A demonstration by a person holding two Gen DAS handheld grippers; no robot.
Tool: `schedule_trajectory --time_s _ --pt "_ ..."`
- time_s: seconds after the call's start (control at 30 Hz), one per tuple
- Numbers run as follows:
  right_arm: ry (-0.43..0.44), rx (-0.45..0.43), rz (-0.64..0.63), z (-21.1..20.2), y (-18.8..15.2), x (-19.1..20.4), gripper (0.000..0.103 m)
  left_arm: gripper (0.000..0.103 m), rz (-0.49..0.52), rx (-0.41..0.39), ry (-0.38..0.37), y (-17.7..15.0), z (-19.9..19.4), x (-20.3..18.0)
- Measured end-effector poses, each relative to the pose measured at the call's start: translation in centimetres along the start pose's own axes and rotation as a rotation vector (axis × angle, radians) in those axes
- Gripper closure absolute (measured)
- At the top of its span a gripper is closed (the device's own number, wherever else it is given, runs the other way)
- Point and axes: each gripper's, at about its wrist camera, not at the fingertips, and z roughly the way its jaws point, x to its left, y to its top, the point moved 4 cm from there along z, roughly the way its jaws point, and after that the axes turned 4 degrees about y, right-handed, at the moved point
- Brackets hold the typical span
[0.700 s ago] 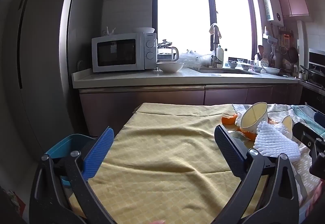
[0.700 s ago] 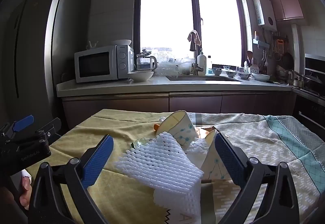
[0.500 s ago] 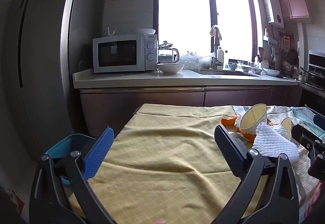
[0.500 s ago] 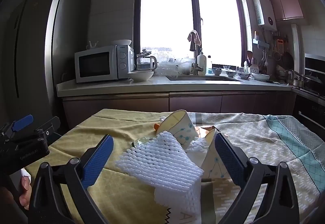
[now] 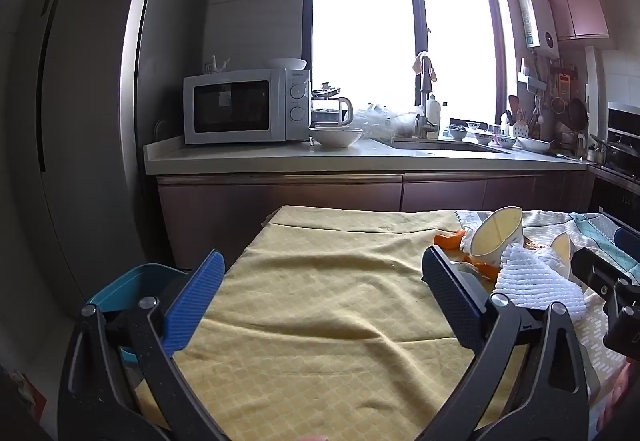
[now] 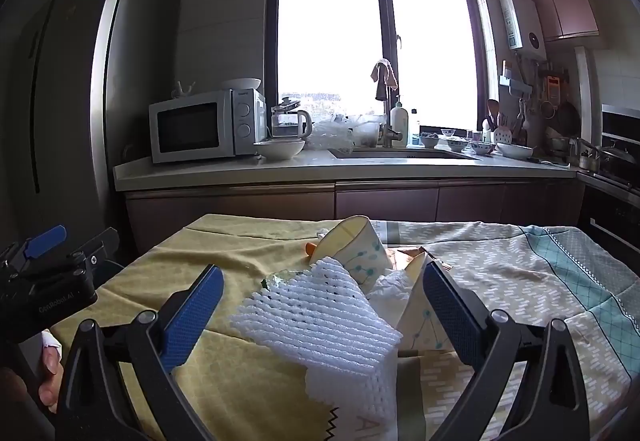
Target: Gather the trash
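Both your tongs are spread wide with nothing in them. Your right tongs [image 6: 322,301] hang just short of the white foam net [image 6: 316,317], the nearest piece of trash, which lies on the cloth-covered counter [image 6: 224,249]. That net is light and springy, I'd guess; clamp one loose corner and it may slip out or drag the crumpled tissue [image 6: 390,287] along. Just behind it lean two paper cups [image 6: 356,249], tipped over and touching the pile, so a clumsy reach could roll them off the far edge. Orange peel [image 5: 448,239] sits beyond, easy to miss. Your left tongs [image 5: 320,283] hover over bare yellow cloth, the blue bin [image 5: 132,281] low to their left; a snag on those folds could pull everything.
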Motion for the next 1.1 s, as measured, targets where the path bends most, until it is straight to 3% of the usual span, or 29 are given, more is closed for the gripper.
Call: schedule_trajectory --time_s 1.1 --pt "0.012 0.004 0.01 -0.15 0.17 -0.52 0.006 0.005 0.005 0.005 -0.013 0.23 0.46 -0.6"
